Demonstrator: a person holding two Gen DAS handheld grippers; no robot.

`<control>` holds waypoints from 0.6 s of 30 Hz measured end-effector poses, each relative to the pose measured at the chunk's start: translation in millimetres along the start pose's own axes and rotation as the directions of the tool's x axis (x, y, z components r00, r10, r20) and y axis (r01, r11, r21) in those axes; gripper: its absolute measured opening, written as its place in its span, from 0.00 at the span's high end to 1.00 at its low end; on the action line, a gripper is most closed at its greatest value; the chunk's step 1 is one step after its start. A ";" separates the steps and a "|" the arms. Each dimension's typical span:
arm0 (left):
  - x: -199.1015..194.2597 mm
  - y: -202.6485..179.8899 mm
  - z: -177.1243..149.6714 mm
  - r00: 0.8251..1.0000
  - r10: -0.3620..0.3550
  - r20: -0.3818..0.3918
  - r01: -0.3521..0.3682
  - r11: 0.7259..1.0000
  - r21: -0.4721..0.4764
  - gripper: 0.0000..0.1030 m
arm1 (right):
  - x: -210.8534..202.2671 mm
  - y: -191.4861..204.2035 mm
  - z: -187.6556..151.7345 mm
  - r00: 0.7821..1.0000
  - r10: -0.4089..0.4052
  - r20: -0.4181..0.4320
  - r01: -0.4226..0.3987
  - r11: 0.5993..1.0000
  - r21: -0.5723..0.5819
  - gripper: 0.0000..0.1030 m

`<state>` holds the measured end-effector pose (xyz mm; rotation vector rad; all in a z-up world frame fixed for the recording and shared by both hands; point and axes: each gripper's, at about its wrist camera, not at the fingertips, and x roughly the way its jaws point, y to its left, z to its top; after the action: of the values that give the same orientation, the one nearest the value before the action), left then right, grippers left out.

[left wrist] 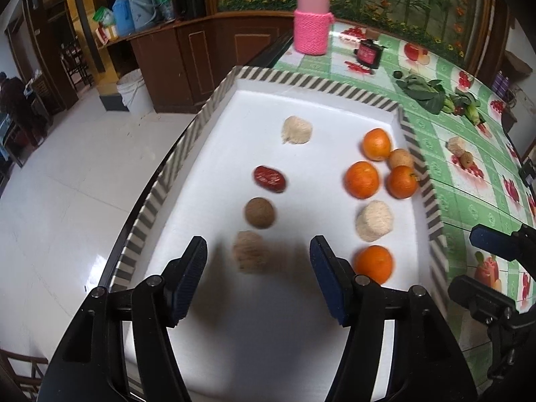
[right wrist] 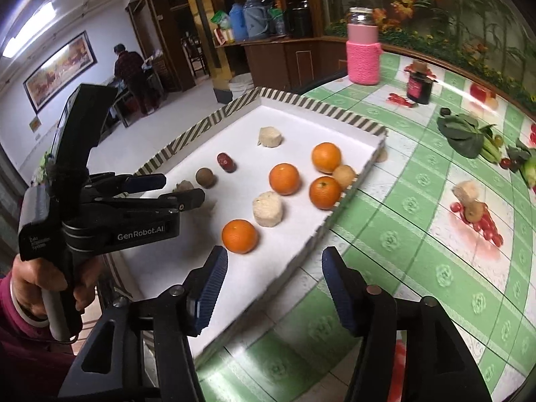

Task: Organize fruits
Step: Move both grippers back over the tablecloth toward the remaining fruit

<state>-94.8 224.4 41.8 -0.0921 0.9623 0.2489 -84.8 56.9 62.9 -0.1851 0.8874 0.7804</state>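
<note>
A white tray (left wrist: 254,83) with a striped rim holds several oranges (left wrist: 361,180), a red date (left wrist: 269,178), a brown round fruit (left wrist: 259,212) and pale cut chunks (left wrist: 373,221). My left gripper (left wrist: 258,264) is open and empty above the tray's near end, with a blurred pale chunk (left wrist: 249,251) between its fingers' line. My right gripper (right wrist: 274,284) is open and empty over the tray's near right rim (right wrist: 335,214), close to the nearest orange (right wrist: 239,236). The left gripper (right wrist: 174,189) also shows in the right wrist view.
On the green fruit-print tablecloth (right wrist: 418,181) outside the tray lie a pale chunk and a small brown fruit (right wrist: 469,201), leafy greens (right wrist: 465,134), a dark pink-labelled jar (right wrist: 418,87) and a pink knit-covered jar (right wrist: 363,53). The table edge drops to a white floor on the left.
</note>
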 end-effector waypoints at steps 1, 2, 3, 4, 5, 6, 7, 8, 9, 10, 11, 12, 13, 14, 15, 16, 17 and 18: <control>-1.6 -3.1 0.7 1.000 -0.005 0.004 0.005 1.000 0.004 0.39 | -2.5 -2.9 -1.7 1.000 -0.005 0.002 0.005 1.000 0.005 0.41; -3.0 -6.7 1.4 1.000 -0.010 0.007 0.010 1.000 0.009 0.39 | -5.5 -7.7 -3.5 1.000 -0.012 0.005 0.012 1.000 0.014 0.41; -4.2 -11.4 2.2 1.000 -0.015 0.010 0.014 1.000 0.015 0.39 | -8.7 -12.4 -5.5 1.000 -0.019 0.007 0.019 1.000 0.024 0.41; -5.4 -16.9 3.0 1.000 -0.021 0.014 0.021 1.000 0.023 0.39 | -11.2 -16.7 -7.2 1.000 -0.025 0.009 0.025 0.999 0.032 0.41; -6.1 -20.9 3.4 1.000 -0.026 0.015 0.025 0.999 0.029 0.39 | -14.2 -22.2 -9.2 0.999 -0.033 0.012 0.032 0.999 0.042 0.40; -6.6 -27.0 3.8 0.999 -0.033 0.015 0.032 0.999 0.039 0.39 | -16.4 -26.6 -10.8 0.999 -0.038 0.014 0.038 0.998 0.051 0.38; -6.8 -31.7 4.2 0.999 -0.038 0.015 0.038 0.998 0.047 0.39 | -20.2 -34.3 -13.8 0.999 -0.052 0.015 0.051 0.996 0.066 0.38; -7.1 -36.5 4.3 0.999 -0.044 0.016 0.043 0.998 0.053 0.39 | -23.5 -40.7 -16.8 0.998 -0.062 0.016 0.061 0.995 0.077 0.38; -6.9 -43.4 4.5 0.999 -0.051 0.014 0.050 0.997 0.062 0.38 | -25.7 -45.5 -19.1 0.998 -0.068 0.015 0.067 0.994 0.085 0.37; -6.6 -48.0 4.5 0.998 -0.056 0.010 0.055 0.996 0.066 0.37 | -28.2 -52.1 -22.5 0.997 -0.077 0.013 0.076 0.992 0.097 0.36; -6.2 -54.4 4.8 0.998 -0.068 0.005 0.067 0.995 0.072 0.37 | -30.9 -59.9 -26.4 0.996 -0.091 0.009 0.090 0.990 0.113 0.36; -5.9 -60.1 5.3 0.997 -0.077 0.001 0.076 0.994 0.078 0.36 | -32.6 -65.3 -29.0 0.995 -0.100 0.006 0.098 0.987 0.125 0.36; -6.5 -65.3 5.2 0.997 -0.083 0.000 0.082 0.993 0.085 0.36 | -35.4 -72.4 -33.0 0.994 -0.108 0.004 0.107 0.984 0.139 0.36; -7.2 -72.2 5.7 0.996 -0.090 0.000 0.089 0.991 0.095 0.36 | -38.3 -79.2 -37.0 0.993 -0.115 0.003 0.113 0.982 0.152 0.36; -8.5 -78.5 5.8 0.995 -0.095 0.000 0.095 0.990 0.104 0.36 | -41.0 -83.8 -40.5 0.993 -0.121 0.003 0.119 0.980 0.162 0.36; -9.2 -83.4 6.0 0.995 -0.102 -0.002 0.101 0.989 0.111 0.36 | -43.9 -91.2 -45.1 0.991 -0.132 0.003 0.129 0.975 0.178 0.35; -10.1 -90.3 6.5 0.994 -0.112 -0.003 0.111 0.986 0.122 0.35 | -45.5 -98.0 -48.6 0.990 -0.140 0.001 0.137 0.971 0.195 0.34; -10.4 -96.8 6.8 0.993 -0.119 -0.004 0.119 0.984 0.132 0.34 | -48.1 -107.3 -53.4 0.989 -0.148 -0.004 0.146 0.965 0.218 0.33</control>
<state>-70.8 130.3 51.1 -0.0273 0.9630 0.0750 -63.6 -69.5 47.8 -0.0517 0.9297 0.5411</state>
